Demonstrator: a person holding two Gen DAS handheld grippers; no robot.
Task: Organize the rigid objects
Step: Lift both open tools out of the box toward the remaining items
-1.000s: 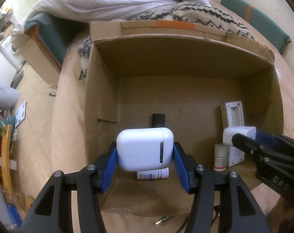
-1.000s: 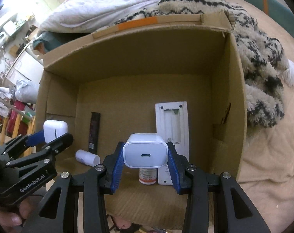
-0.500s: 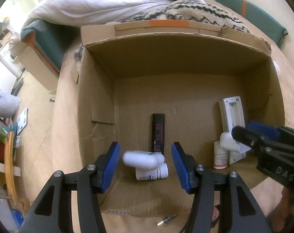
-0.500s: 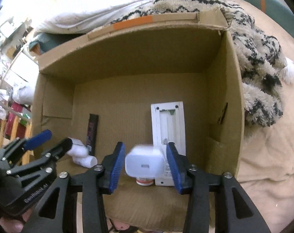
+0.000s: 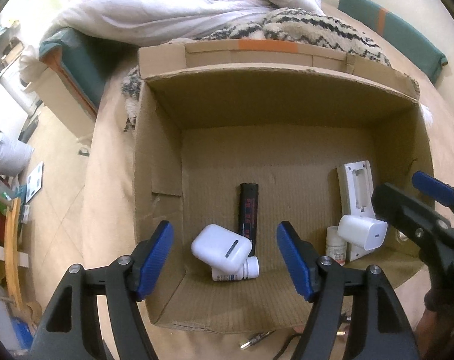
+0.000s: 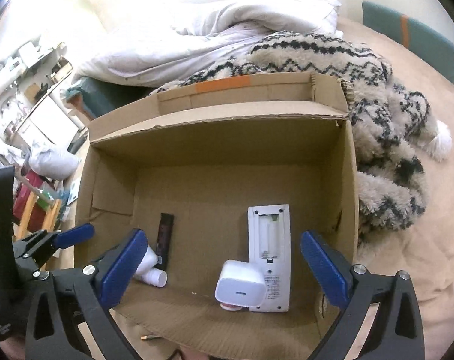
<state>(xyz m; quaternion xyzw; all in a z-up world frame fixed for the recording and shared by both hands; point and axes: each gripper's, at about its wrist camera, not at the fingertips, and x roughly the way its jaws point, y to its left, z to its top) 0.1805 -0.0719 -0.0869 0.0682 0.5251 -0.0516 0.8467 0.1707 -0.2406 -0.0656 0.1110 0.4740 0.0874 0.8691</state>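
Left claw (image 5: 224, 258): blue fingers spread wide, gripping nothing, above the near-left of the box.
Right claw (image 6: 221, 267): also wide apart and empty, over the near-right.
Cardboard box (image 5: 287, 114): one, open-topped, on the bed; holds six items.
Earbud case (image 5: 221, 247): one, white, tilted on a lying pill bottle (image 5: 239, 271).
Black stick (image 5: 248, 210): one, flat, just behind the case.
Charger cube (image 6: 240, 285): one, white, resting on an upright second bottle (image 5: 335, 247) and the remote.
Remote (image 6: 269, 249): one, white, battery bay exposed.
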